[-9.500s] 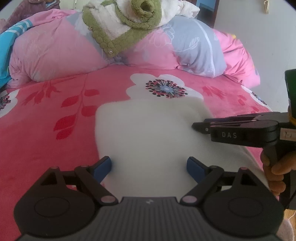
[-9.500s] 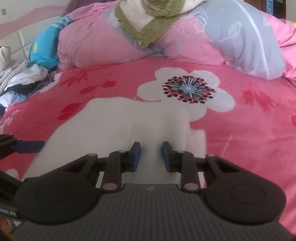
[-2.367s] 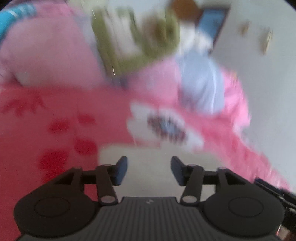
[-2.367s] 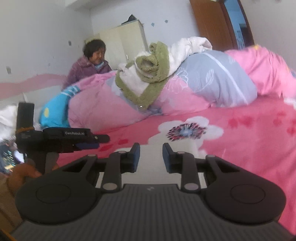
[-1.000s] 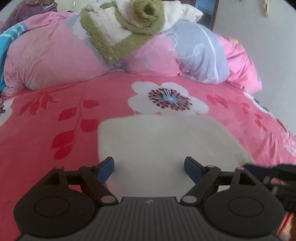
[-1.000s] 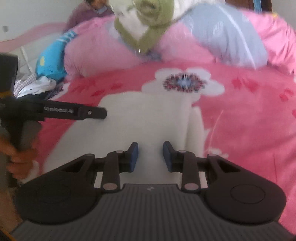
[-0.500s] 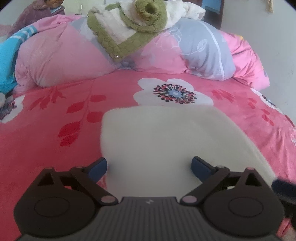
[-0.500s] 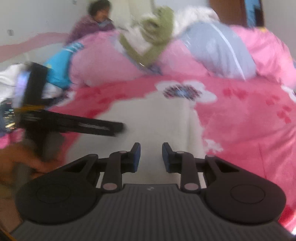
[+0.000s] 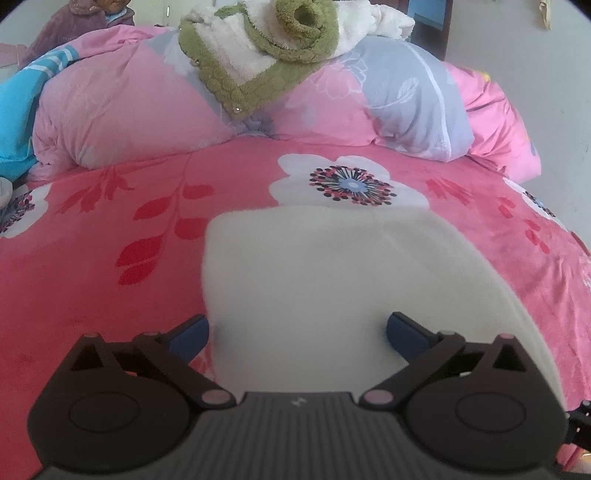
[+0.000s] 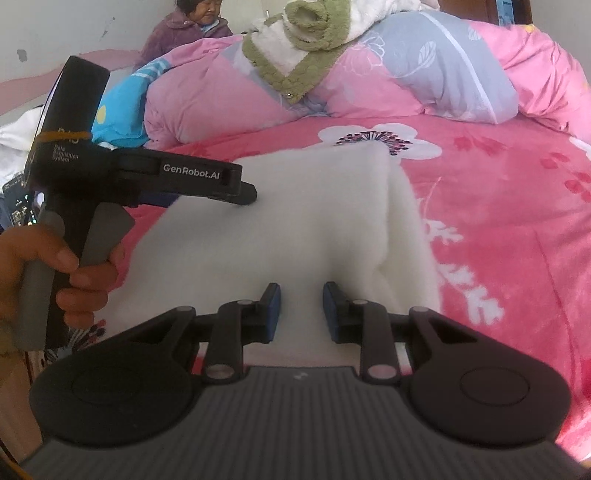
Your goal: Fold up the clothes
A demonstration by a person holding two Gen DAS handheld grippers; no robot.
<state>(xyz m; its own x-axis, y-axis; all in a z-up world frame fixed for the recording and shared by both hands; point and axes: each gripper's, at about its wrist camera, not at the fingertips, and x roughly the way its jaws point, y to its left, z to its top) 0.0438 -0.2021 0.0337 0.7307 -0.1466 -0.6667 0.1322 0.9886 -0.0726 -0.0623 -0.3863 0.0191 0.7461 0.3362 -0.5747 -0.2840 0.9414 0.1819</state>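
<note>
A white fleece garment (image 9: 332, 273) lies folded into a rough rectangle on the pink floral bedsheet (image 9: 92, 288). My left gripper (image 9: 297, 332) is open wide, low over the garment's near left part; its left finger sits off the edge over the sheet. In the right wrist view the same garment (image 10: 303, 221) shows a thicker folded layer along its right side. My right gripper (image 10: 302, 308) hovers at the near edge with a narrow gap and nothing between the pads. The left gripper (image 10: 251, 194), held by a hand (image 10: 85, 273), reaches in from the left above the garment.
A rolled pink and grey quilt (image 9: 388, 96) runs across the back of the bed, with a green and white fleece (image 9: 280, 48) on top. A person (image 10: 188, 33) sits behind the bed at the far left. Blue cloth (image 10: 118, 122) lies at the left; a wall stands to the right.
The left gripper has sunk closer to the garment with its jaws spread slightly wider. The right gripper's view has steadied and dropped toward the garment's near edge; its gap is unchanged.
</note>
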